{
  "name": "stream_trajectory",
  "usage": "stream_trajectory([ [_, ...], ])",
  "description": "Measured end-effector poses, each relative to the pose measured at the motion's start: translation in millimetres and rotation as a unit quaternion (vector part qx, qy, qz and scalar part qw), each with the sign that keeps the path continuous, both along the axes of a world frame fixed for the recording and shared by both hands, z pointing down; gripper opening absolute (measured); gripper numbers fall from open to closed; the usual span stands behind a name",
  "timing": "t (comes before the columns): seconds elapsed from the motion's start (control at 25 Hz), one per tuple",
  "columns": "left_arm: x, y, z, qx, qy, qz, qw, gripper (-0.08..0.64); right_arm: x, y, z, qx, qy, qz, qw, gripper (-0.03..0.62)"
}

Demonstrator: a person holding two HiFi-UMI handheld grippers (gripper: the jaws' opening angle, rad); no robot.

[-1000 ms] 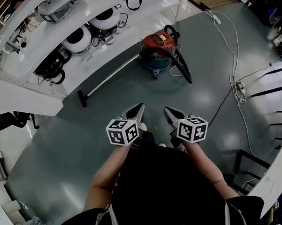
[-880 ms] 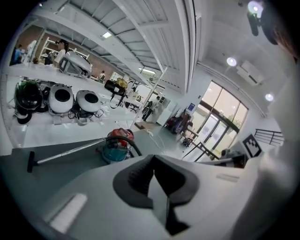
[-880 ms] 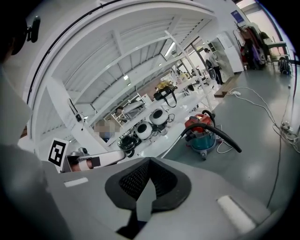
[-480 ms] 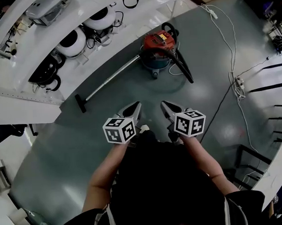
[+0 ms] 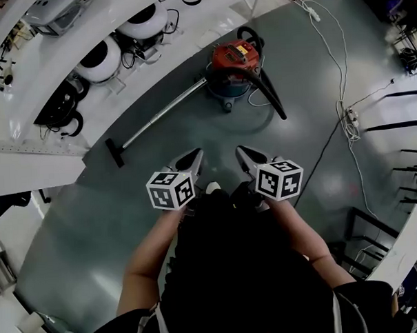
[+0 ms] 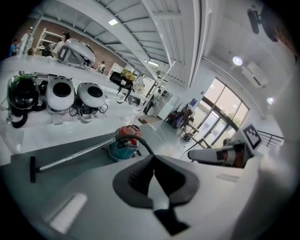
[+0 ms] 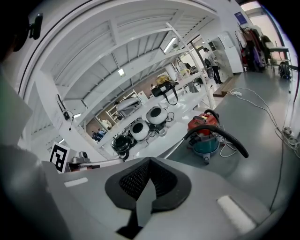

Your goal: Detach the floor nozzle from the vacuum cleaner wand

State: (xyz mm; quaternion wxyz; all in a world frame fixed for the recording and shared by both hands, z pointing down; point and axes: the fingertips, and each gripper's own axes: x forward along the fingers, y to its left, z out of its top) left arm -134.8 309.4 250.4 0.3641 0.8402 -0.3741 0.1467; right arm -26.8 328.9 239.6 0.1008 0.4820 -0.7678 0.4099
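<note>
A red and teal vacuum cleaner (image 5: 235,70) stands on the grey floor. Its metal wand (image 5: 161,114) runs down-left to a black floor nozzle (image 5: 113,153), still attached. The black hose (image 5: 271,90) curves off to the right. My left gripper (image 5: 194,156) and right gripper (image 5: 244,154) hover side by side above the floor, well short of the wand. Both are shut and hold nothing. The left gripper view shows the nozzle (image 6: 32,168) at far left and the wand (image 6: 75,157) beyond the shut left gripper (image 6: 153,158). The right gripper view looks past the shut right gripper (image 7: 150,161) at the vacuum cleaner (image 7: 205,133).
A white raised platform (image 5: 49,145) at the left carries round white machines (image 5: 97,60) and a black one (image 5: 61,107). A white cable (image 5: 341,74) with a power strip (image 5: 352,117) trails over the floor on the right. A black frame (image 5: 367,242) stands at lower right.
Both grippers have travelled forward together, side by side, still shut. The nozzle and wand now lie a little nearer the left gripper in the head view.
</note>
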Motion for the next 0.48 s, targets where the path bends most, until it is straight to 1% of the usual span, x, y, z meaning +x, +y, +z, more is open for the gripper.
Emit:
stream_trajectory([
  [0.08,-0.2,-4.5,4.3,-0.003,-0.002,0.008,1.0,0.009,1.4,-2.9,1.8,-0.002,0.006,0.002,1.0,-0.008],
  [0.24,3.5,-12.3,8.8,-0.012,0.005,0.011,0.9998,0.009,9.8,-10.5,5.3,-0.007,0.005,0.01,1.0,-0.008],
  [0.4,10.4,-25.6,9.5,-0.003,0.005,0.011,0.9999,0.009,17.9,-28.7,12.0,-0.008,0.004,0.01,1.0,-0.008],
  [0.48,14.0,-34.4,7.6,0.003,0.008,0.018,0.9998,0.011,19.8,-42.7,15.5,-0.008,0.001,0.006,1.0,-0.008],
])
